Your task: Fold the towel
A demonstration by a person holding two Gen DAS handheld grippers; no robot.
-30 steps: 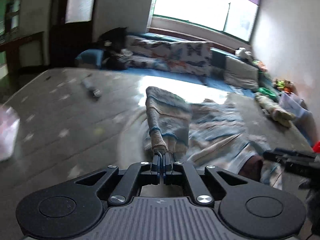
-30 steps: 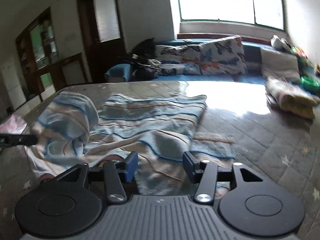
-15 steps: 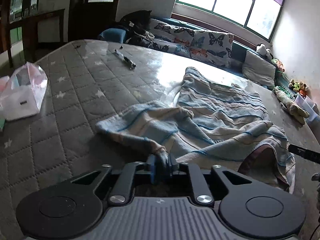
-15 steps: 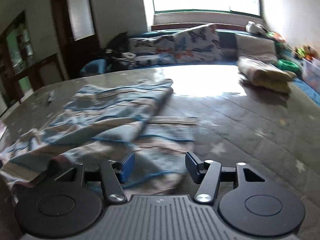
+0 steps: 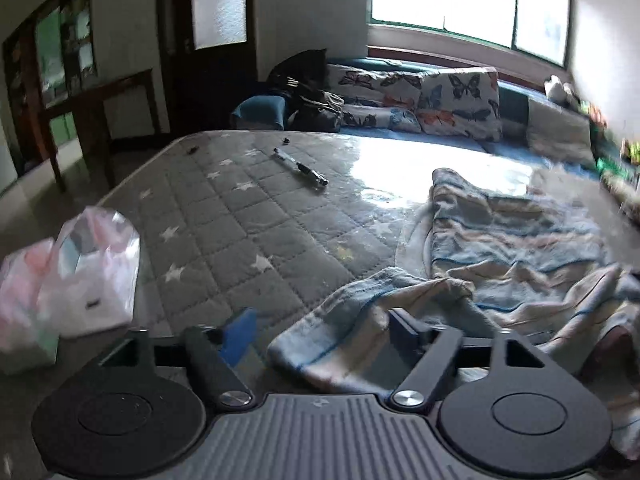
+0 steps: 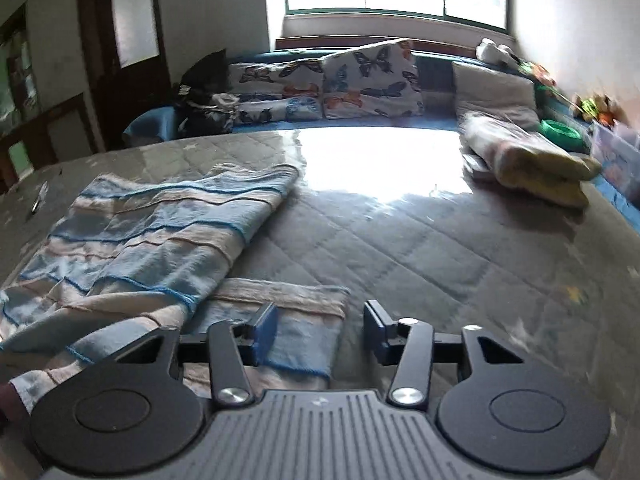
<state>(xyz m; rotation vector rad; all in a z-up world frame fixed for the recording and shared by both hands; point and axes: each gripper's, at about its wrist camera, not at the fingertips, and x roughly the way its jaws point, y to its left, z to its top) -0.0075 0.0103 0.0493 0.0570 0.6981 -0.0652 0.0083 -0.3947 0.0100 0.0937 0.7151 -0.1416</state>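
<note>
Half a second ago the left gripper (image 5: 322, 330) was pinched shut on a corner of the towel (image 5: 516, 248); now its fingers stand spread wide and hold nothing. The released corner lies rumpled on the mattress (image 5: 224, 216) in the lower middle of the left view, in the gap between the two fingers and partly over the right one, though whether it touches them cannot be told. The view has also swung left: a pen (image 5: 301, 168) sits in the upper middle, and a clear plastic bag (image 5: 80, 276) shows at the left edge.

The right gripper (image 6: 320, 330) is spread as it was before, empty. The towel has shifted in its view: it now fills the left half of the frame, lying flatter, with blue and cream stripes running across it.

In the right view a lower layer of the towel (image 6: 160, 248) pokes out at the bottom middle. Its corner lies under the left finger (image 6: 264, 330) and reaches into the gap between the fingers; the right finger is over bare mattress (image 6: 420, 240), beside the towel's edge. A folded upper layer slants from the centre left up toward the middle of the frame. A rolled yellowish bundle (image 6: 528, 160) rests in the upper right, well apart from the towel.
</note>
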